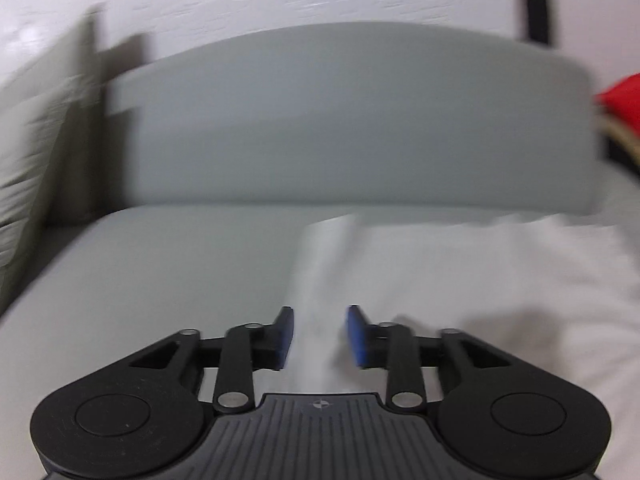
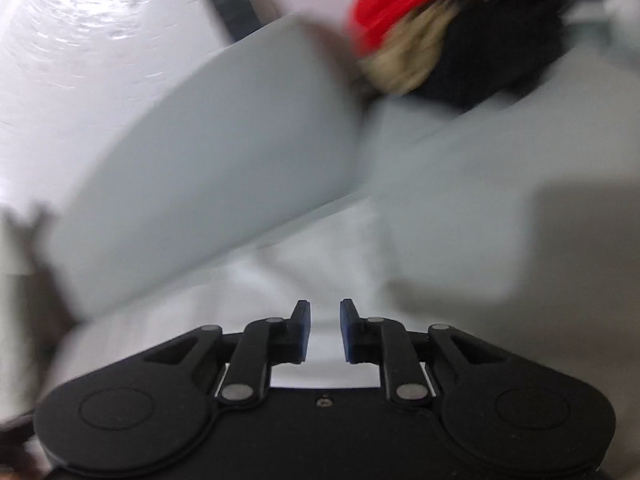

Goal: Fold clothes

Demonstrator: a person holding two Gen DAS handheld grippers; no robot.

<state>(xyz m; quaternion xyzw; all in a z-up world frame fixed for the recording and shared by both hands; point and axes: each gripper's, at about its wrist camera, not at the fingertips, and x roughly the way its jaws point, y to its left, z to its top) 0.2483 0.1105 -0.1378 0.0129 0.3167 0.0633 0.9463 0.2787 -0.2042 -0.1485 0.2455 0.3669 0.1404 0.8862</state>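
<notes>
A white garment (image 1: 480, 272) lies spread on the grey sofa seat (image 1: 160, 272), and its left edge runs down toward my left gripper (image 1: 320, 336). That gripper hovers low over the edge with its blue pads (image 1: 286, 336) apart and nothing pinched between them. In the right wrist view the same white garment (image 2: 320, 272) fills the foreground under my right gripper (image 2: 325, 330). Its jaws stand a narrow gap apart, and I see only cloth below them, none gripped. Both views are motion-blurred.
The grey sofa backrest (image 1: 360, 120) rises behind the seat, with a white wall above. A pile of red, beige and black clothes (image 2: 440, 20) sits at the far right end of the sofa; the red piece (image 1: 620, 100) shows at the left view's edge. A pale cushion (image 1: 28, 152) stands left.
</notes>
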